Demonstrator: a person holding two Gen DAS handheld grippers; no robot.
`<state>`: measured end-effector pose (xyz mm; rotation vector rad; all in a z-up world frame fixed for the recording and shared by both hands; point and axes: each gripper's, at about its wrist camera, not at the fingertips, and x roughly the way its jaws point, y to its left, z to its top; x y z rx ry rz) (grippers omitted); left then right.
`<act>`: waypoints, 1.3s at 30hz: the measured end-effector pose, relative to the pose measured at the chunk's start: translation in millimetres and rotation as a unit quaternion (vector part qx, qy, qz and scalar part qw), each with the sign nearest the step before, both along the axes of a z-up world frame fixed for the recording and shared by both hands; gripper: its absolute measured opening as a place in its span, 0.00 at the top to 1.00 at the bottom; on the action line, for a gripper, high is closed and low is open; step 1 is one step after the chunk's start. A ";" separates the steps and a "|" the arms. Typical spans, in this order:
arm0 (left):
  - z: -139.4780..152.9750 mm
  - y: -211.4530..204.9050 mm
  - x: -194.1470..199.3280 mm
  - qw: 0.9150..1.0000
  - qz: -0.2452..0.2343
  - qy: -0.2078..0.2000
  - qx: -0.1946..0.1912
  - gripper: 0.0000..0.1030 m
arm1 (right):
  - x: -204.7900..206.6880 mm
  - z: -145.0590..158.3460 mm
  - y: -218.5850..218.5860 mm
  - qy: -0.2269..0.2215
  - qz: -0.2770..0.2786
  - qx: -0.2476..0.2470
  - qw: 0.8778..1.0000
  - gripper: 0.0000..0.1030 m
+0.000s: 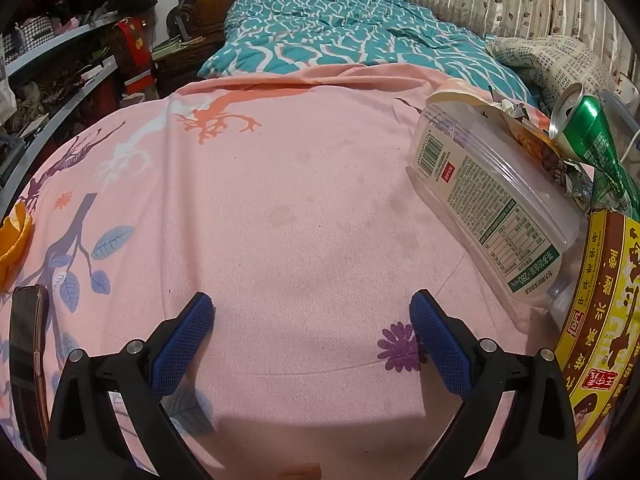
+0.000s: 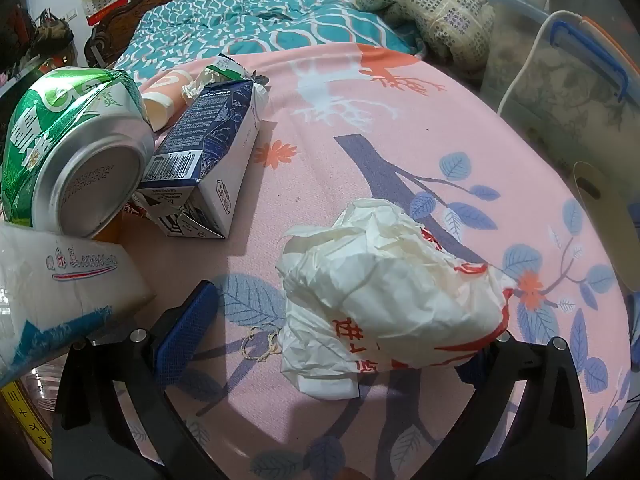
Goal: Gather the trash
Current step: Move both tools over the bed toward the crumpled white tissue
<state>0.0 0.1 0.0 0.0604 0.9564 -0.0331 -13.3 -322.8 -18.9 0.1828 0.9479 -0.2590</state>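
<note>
Pink bedsheet (image 1: 304, 208) printed with branches and leaves lies under both my grippers. At the far left of my left wrist view an orange peel (image 1: 14, 236) sits at the sheet's edge, with a dark phone (image 1: 26, 360) lying just below it. My left gripper (image 1: 312, 320) hangs over a bare patch of sheet, jaws spread wide with nothing between them. To its right the trash is heaped: a clear plastic bottle (image 1: 488, 196) on its side, a crushed green can (image 1: 588, 136) above it, and a yellow and brown noodle bowl (image 1: 600, 320) at the frame's edge.

From my right wrist view the same heap starts at the left: a white tissue pack (image 2: 60, 284) lowest, the green can with its base turned toward me, then a blue and white carton (image 2: 212, 160) lying on its side, touching the can. Behind them is a paper cup (image 2: 164, 100). My right gripper (image 2: 344, 328) is also wide open, and a crumpled white bag with red print (image 2: 392, 284) lies on the sheet between the fingers, covering the right pad; I cannot tell whether it touches it. Further right stands a clear storage box (image 2: 560, 92).
</note>
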 end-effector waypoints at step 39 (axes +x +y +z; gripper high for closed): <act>89.8 -19.5 -58.3 0.994 0.011 -0.100 0.044 0.09 | -94.3 39.0 18.7 -0.083 0.009 0.021 0.996 0.03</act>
